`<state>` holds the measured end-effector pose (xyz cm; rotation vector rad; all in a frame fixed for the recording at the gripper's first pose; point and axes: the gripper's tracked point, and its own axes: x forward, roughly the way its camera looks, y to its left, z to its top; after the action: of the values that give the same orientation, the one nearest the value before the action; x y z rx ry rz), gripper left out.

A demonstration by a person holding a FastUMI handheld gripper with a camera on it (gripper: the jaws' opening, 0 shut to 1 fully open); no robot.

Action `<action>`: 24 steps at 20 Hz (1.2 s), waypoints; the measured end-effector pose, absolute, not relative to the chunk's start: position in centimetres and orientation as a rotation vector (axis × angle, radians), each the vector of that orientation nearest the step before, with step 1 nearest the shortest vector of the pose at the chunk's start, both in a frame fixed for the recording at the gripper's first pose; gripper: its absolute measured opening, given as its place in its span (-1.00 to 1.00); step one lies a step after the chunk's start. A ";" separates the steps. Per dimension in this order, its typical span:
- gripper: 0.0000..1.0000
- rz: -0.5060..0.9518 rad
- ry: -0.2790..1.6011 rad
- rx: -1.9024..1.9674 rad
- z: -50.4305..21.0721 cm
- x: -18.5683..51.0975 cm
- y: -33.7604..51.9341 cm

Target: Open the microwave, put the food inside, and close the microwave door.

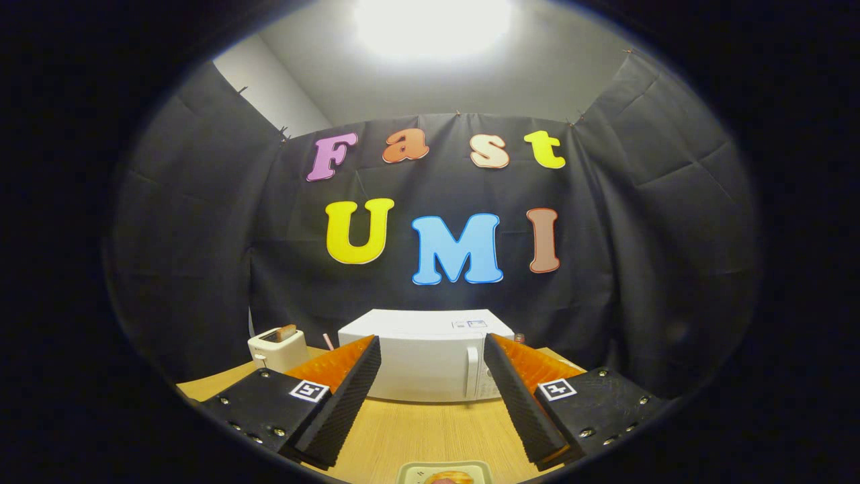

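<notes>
The gripper (432, 349) hangs above the wooden tabletop (430, 430) with its fingers spread wide and nothing between them. Beyond the fingertips, framed in the gap between them, stands a white microwave (420, 356) with its door shut and a vertical handle (471, 371) toward its right side, beside the control panel. The microwave sits near the far side of the tabletop, close to the black cloth wall. To the left of the microwave, beyond the left finger, stands a cream toaster (277, 347) with a slice of toast (287, 331) poking out of its slot. Nearest the camera, below and between the fingers, lies a pale plate (408, 472) carrying food (449, 478) of orange and pink colour, partly cut off from sight.
</notes>
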<state>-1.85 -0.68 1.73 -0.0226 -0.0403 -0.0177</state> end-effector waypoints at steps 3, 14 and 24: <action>0.95 -0.041 -0.038 -0.009 1.3 -0.5 -2.6; 0.95 -0.040 0.044 -0.002 -3.1 8.9 -7.8; 0.95 0.004 0.173 0.007 -11.0 18.1 -8.9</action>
<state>18.07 -8.88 -10.96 0.0069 0.1732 0.0039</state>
